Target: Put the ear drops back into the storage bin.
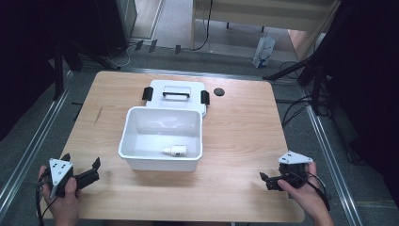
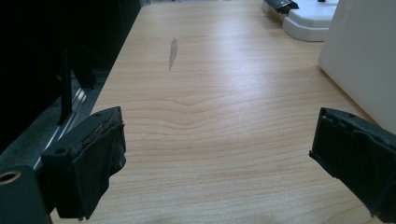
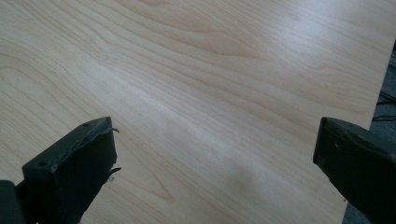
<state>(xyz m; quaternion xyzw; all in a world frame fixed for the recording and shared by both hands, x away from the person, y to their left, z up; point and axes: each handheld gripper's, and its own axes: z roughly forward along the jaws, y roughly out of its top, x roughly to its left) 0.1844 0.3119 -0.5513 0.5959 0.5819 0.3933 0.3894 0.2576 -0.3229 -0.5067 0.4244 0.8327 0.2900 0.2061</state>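
At the left edge of the wooden table (image 1: 235,136), one left gripper (image 1: 82,165) is held in a hand near the front corner; its jaws are spread wide and nothing is held between them. In the left gripper view, the two black jaws of the left gripper (image 2: 217,154) are seen well apart over bare wood, with one grey streak (image 2: 173,52) marked on the tabletop ahead and the white wall of the bin (image 2: 362,56) rising at the right.

In the middle of the table, one open white bin (image 1: 161,137) is placed, and one small white bottle (image 1: 174,150) is seen lying on its side inside it, near the front wall. Just behind the bin, one white lid (image 1: 175,96) is laid flat, with one dark handle and two black latches counted on it. One small black disc (image 1: 219,92) is seen to the right of the lid.

At the right, one right gripper (image 1: 264,178) is held near the front edge, well apart from the bin. In the right gripper view its jaws (image 3: 215,158) are spread wide over bare wood, holding nothing.
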